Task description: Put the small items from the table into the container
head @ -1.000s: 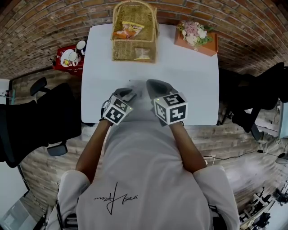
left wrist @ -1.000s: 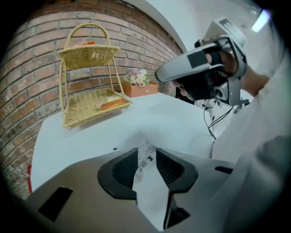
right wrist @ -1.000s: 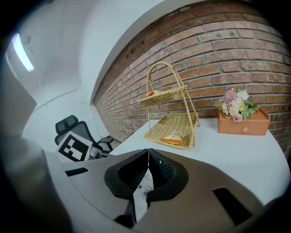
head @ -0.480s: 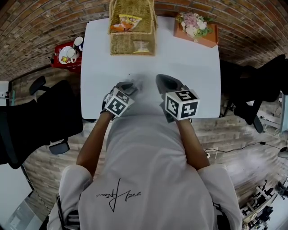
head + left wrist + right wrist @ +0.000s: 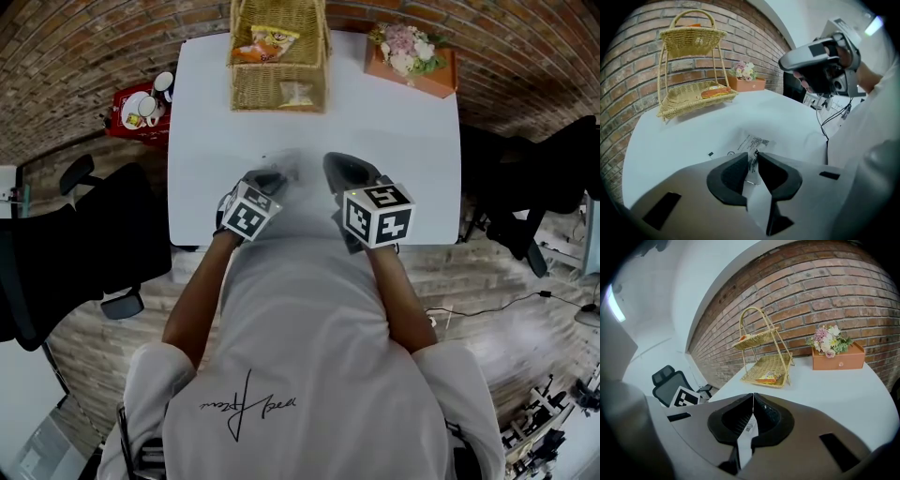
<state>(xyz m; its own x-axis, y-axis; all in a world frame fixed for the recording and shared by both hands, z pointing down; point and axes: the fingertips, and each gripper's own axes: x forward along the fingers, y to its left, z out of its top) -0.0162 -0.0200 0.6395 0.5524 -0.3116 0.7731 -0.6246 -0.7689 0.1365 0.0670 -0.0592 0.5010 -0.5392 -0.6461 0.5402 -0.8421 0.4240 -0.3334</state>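
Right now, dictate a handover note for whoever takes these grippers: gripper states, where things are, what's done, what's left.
Left gripper: jaws closing around a white sachet lying on the table; not yet pinched.
Right gripper: shut on a thin packet, near the table's front edge.
Basket: at the table's far edge, with snack packets in both tiers.
Done: those snacks are in.
Left: finish the left grip, then carry the sachet and the packet to the basket.

A red brick wall [image 5: 112, 37] rises behind black office chairs [image 5: 66, 244] on a plank floor [image 5: 94, 356].
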